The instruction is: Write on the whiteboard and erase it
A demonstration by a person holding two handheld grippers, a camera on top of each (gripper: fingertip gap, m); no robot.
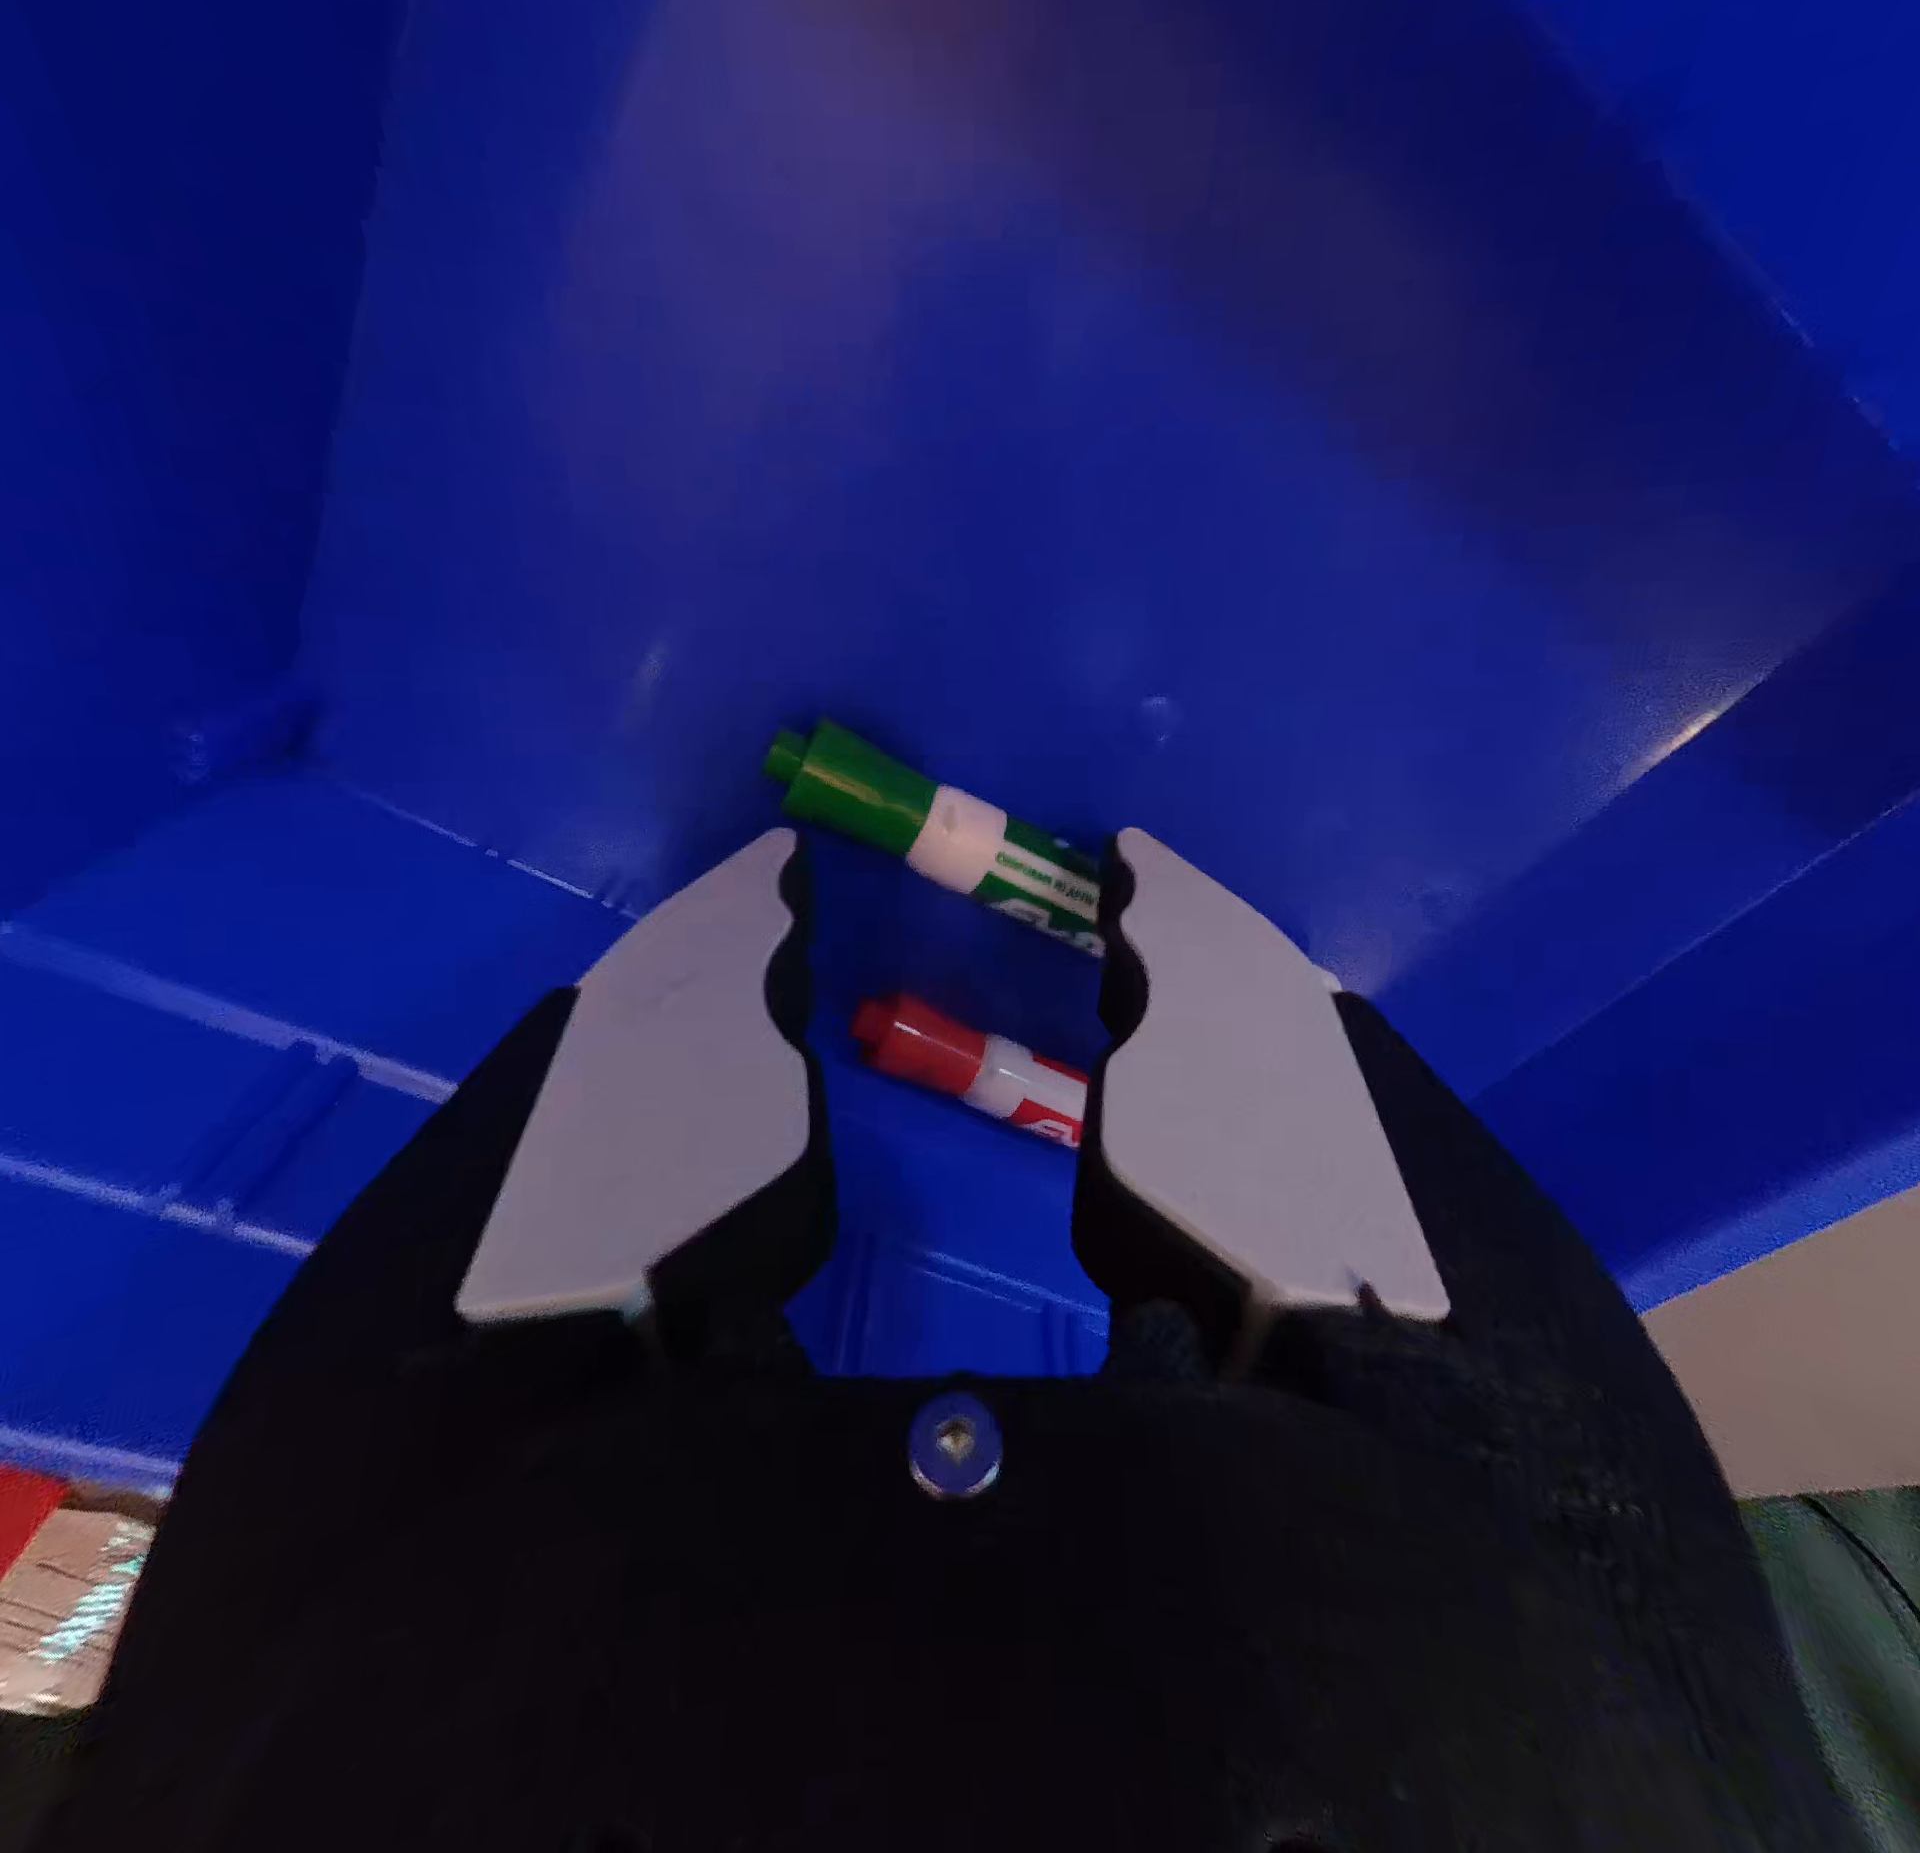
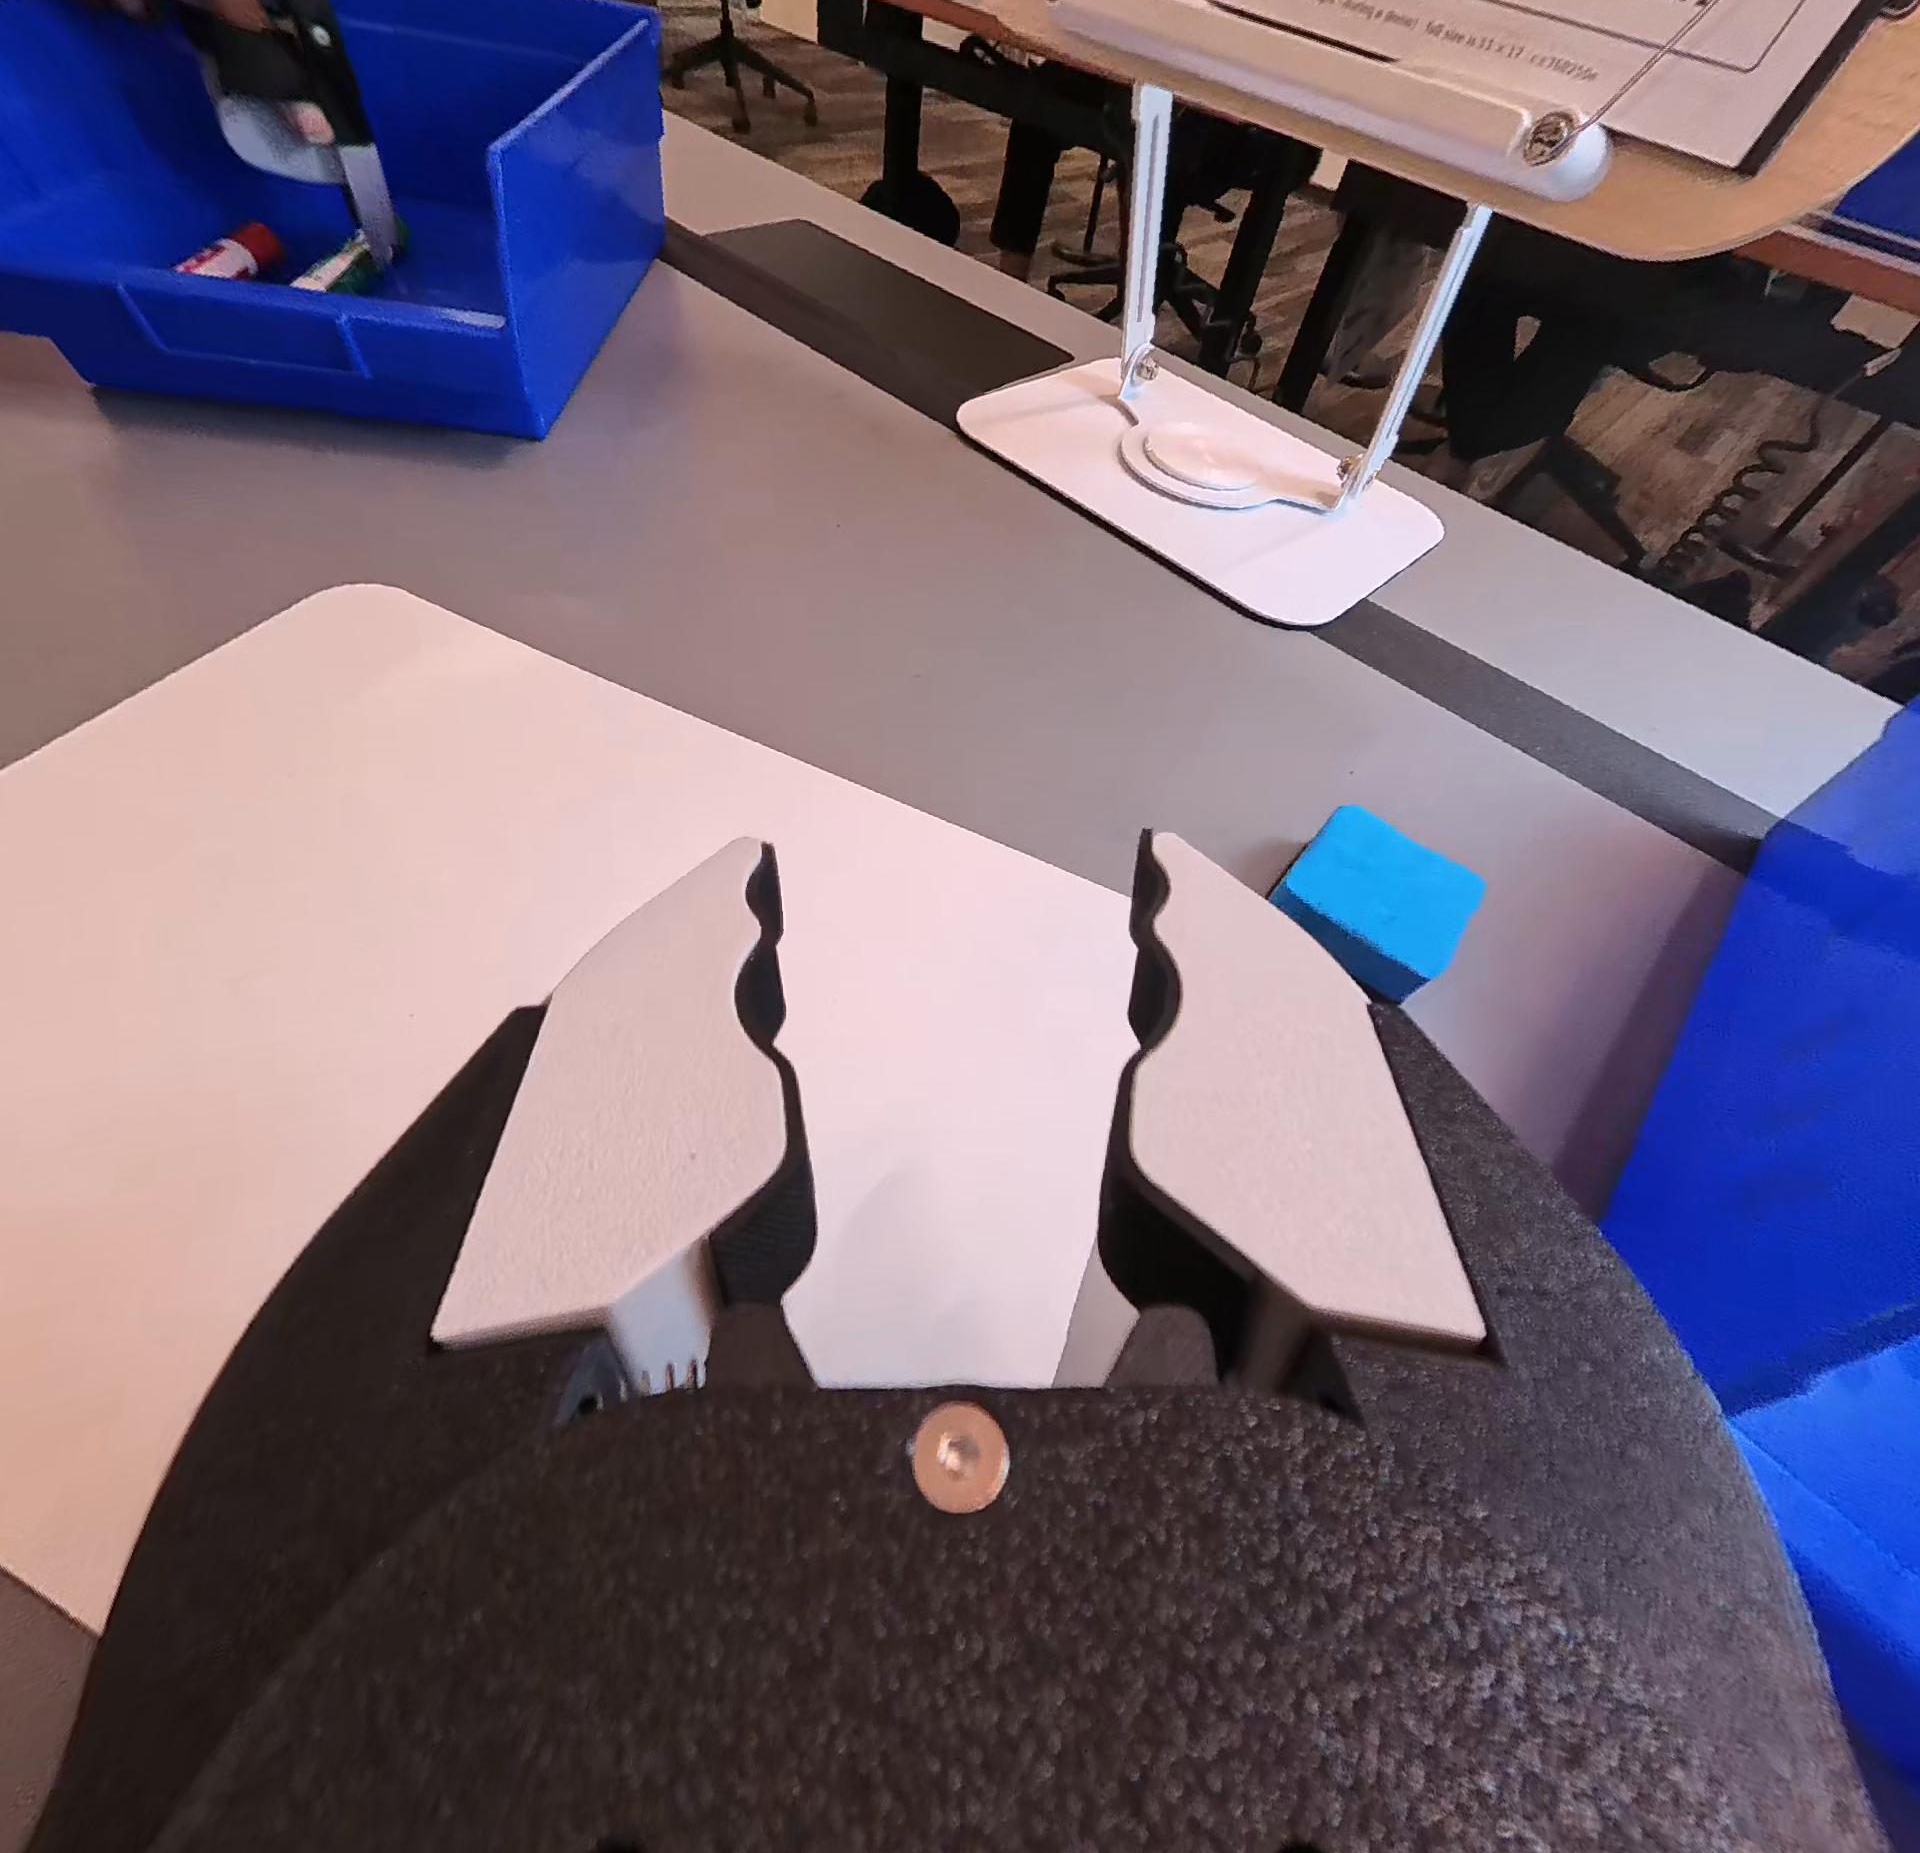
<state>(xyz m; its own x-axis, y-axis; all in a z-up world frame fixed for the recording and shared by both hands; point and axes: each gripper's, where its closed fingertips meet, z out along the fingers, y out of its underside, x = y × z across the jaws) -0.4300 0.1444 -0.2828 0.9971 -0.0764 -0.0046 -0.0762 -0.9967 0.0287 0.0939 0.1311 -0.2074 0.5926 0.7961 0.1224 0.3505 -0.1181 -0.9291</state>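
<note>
Your whiteboard (image 2: 436,868) lies flat and unmarked on the grey table (image 2: 779,556), under your right gripper (image 2: 954,847), whose jaws stand apart and empty. Your left gripper (image 1: 951,847) is down in the blue bin (image 1: 935,401), jaws apart over the green marker (image 1: 935,832). It lies against the back wall, so closing askew may pinch the cap or nudge the red marker (image 1: 966,1060). Count two markers, one blue eraser (image 2: 1377,899).

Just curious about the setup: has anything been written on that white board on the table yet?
No, the whiteboard under the open right gripper shows a plain white surface with no marks.
</note>
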